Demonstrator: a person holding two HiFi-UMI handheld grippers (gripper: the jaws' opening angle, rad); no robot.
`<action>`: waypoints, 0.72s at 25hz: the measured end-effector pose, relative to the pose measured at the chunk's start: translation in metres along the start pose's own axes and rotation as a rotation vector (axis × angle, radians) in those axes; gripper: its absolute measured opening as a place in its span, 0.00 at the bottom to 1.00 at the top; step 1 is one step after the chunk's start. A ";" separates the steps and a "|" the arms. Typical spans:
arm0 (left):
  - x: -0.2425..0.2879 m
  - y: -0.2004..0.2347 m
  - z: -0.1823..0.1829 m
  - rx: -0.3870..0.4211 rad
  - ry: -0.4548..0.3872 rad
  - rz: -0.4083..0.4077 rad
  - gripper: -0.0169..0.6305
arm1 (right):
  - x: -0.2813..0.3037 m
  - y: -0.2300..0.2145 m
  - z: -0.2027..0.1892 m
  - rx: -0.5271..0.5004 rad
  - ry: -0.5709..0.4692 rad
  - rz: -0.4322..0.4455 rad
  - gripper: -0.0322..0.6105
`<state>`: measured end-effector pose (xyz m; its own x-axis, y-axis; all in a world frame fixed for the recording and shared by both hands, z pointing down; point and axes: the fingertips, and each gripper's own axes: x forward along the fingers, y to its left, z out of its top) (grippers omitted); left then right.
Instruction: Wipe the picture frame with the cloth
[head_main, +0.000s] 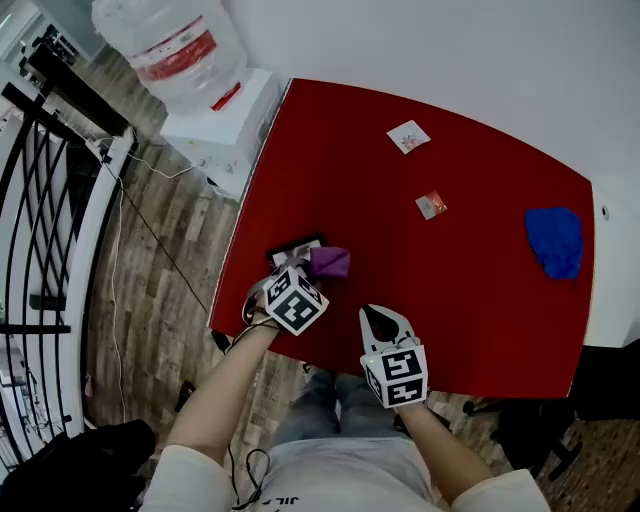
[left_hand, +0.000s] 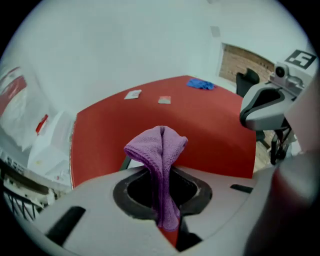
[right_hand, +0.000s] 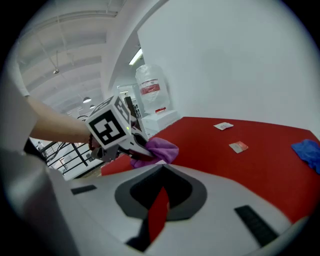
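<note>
Head view: we are holding the cloth (head_main: 330, 262) over the frame (head_main: 296, 246), which is lying near the left front edge of the table (head_main: 450, 300). Left gripper (head_main: 306, 268): fingers clamping tight on the cloth, a fold bunching up between them. Right gripper (head_main: 386, 322): fingers together, holding nothing, hovering just beside. Step, as we are judging it: wiping. Next: dragging the cloth across the frame with a firm grip.

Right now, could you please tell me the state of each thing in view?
left gripper: shut on purple cloth
right gripper: shut, empty
purple cloth: bunched, clamped
picture frame: lying flat on red table
blue cloth: crumpled, lying free
</note>
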<state>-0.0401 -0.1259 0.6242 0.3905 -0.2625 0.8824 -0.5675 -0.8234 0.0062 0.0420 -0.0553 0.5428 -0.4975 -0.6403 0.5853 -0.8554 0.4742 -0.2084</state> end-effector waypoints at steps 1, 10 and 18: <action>-0.012 -0.001 0.003 -0.046 -0.046 0.020 0.11 | -0.004 0.000 0.004 -0.009 -0.006 -0.002 0.05; -0.159 -0.036 0.011 -0.321 -0.456 0.273 0.11 | -0.041 0.020 0.038 -0.033 -0.057 0.010 0.05; -0.231 -0.065 -0.023 -0.533 -0.645 0.416 0.11 | -0.072 0.057 0.039 -0.060 -0.076 0.061 0.05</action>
<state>-0.1100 0.0004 0.4312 0.3180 -0.8444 0.4312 -0.9472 -0.3032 0.1047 0.0230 -0.0060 0.4583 -0.5594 -0.6523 0.5114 -0.8144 0.5474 -0.1927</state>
